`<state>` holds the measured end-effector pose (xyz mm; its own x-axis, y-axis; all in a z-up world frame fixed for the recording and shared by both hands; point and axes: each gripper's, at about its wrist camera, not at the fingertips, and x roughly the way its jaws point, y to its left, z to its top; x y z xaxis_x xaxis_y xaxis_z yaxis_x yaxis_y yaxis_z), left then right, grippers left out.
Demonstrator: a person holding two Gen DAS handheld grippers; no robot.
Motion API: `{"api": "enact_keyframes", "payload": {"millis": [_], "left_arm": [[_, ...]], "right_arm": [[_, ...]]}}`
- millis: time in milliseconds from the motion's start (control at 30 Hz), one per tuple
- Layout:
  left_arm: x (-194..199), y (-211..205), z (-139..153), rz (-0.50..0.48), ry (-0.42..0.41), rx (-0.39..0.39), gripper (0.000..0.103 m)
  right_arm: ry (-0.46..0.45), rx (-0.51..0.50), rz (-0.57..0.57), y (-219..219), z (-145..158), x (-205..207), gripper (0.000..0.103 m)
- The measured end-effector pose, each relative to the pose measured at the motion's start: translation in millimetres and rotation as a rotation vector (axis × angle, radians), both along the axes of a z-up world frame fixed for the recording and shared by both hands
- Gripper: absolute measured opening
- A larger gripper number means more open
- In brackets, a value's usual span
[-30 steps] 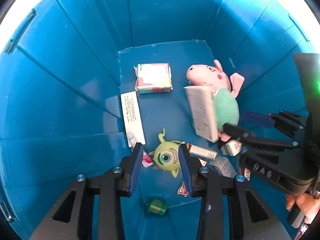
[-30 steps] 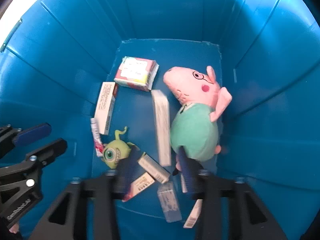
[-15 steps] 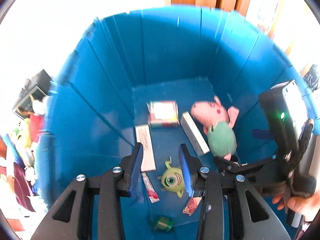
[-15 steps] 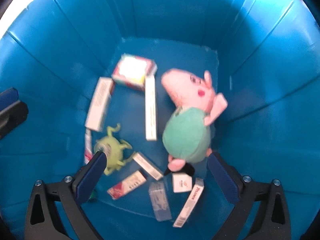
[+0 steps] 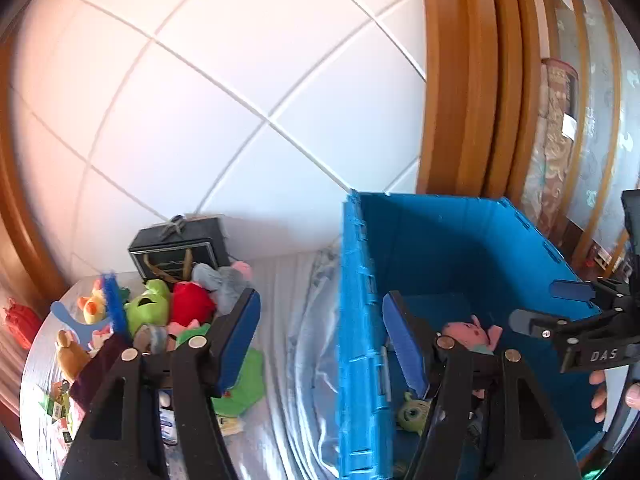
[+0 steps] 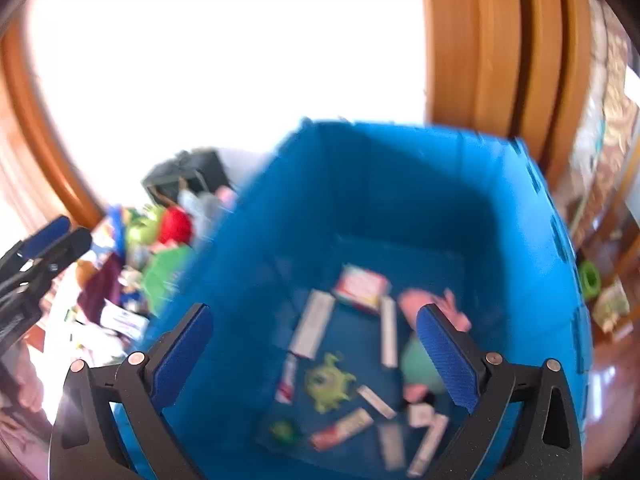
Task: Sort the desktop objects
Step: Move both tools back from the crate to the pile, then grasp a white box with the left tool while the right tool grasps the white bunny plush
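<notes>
A glossy white tiled wall (image 5: 240, 80) with thin grey grout lines stood brightly lit; beside it ran an orange-brown wooden door frame (image 5: 460, 80), and reddish polished flooring (image 6: 608, 384), perhaps wood, showed blurred.

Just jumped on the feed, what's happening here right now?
A person is sorting toys and small boxes into the blue crate. Both grippers are empty above it: the left gripper is opening, the right gripper is wide open. The pig plush and green one-eyed toy lie inside; the toy pile waits alongside.
</notes>
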<state>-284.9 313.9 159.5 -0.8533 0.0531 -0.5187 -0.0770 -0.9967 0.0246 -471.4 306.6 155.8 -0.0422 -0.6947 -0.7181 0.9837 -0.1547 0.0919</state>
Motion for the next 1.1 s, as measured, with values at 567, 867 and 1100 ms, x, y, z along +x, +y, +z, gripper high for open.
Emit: {"api": "enact_keyframes", "payload": {"millis": [567, 867, 1100], "left_arm": [[94, -327, -115, 0.544, -0.101, 0.079, 0.063], [159, -455, -217, 0.715, -0.233, 0.113, 0.063], [156, -494, -276, 0.692, -0.313, 0.15, 0.063]], "right_arm": [[-0.051, -0.337, 0.199, -25, -3, 240, 0.103], [0.0, -0.257, 0.24, -80, -110, 363, 0.103], [0.028, -0.103, 0.288, -108, -209, 440, 0.103]]}}
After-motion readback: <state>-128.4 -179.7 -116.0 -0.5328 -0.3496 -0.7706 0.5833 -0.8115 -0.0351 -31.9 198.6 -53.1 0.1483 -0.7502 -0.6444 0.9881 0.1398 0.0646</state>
